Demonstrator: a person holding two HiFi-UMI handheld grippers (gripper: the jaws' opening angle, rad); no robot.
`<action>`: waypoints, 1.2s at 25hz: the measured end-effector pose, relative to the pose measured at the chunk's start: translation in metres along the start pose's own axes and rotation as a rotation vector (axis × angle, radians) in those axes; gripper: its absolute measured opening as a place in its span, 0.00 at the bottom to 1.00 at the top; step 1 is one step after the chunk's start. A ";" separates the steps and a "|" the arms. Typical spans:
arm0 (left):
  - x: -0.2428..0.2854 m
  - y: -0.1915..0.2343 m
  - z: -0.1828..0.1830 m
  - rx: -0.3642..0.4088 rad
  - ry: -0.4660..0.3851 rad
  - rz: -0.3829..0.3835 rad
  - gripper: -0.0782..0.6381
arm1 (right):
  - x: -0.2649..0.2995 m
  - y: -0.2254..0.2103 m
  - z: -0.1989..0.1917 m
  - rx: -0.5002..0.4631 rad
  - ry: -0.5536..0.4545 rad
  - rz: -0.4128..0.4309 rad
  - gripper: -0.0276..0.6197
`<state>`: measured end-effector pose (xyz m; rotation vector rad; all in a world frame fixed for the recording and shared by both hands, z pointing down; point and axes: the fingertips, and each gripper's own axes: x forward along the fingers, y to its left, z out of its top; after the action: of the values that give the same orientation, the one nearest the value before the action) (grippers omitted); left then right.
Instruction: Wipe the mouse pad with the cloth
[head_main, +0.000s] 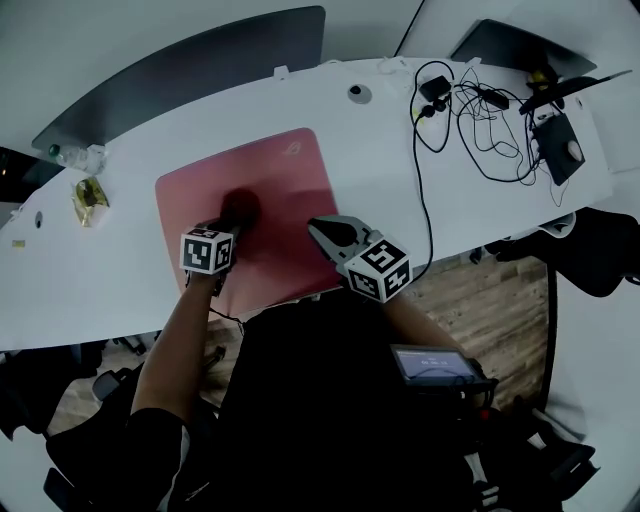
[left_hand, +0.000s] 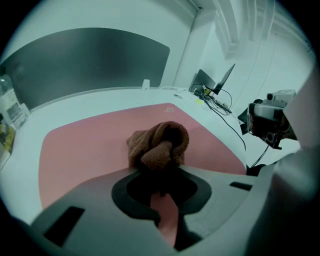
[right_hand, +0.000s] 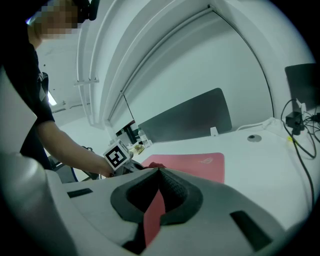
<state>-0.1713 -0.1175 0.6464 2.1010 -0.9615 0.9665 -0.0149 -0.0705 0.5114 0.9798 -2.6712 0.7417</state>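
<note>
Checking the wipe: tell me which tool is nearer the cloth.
Left. The left tool grips the cloth on the pad; the right tool is over the pad's right side, apart from the cloth.

We note the mouse pad (head_main: 285, 170) lying mid-desk (head_main: 130, 250). The cloth (head_main: 240, 208) sits on its near-left part, at the tip of the left gripper (head_main: 226, 228). The right gripper (head_main: 316, 226) is over the pad's near-right part, beside the cloth. Cables (head_main: 480, 125) lie far right, a packet (head_main: 88, 196) to the left, and a divider panel (head_main: 180, 75) behind.
</note>
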 end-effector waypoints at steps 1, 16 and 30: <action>-0.003 0.004 -0.003 -0.009 -0.004 0.009 0.19 | 0.001 0.001 -0.001 -0.002 0.001 0.003 0.08; -0.048 0.060 -0.044 -0.117 -0.024 0.135 0.19 | 0.008 0.018 -0.003 -0.020 0.031 0.043 0.08; -0.097 0.113 -0.092 -0.284 -0.069 0.278 0.19 | 0.004 0.026 -0.005 -0.038 0.028 0.045 0.08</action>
<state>-0.3404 -0.0740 0.6432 1.8048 -1.3679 0.8358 -0.0348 -0.0536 0.5069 0.8956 -2.6812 0.7054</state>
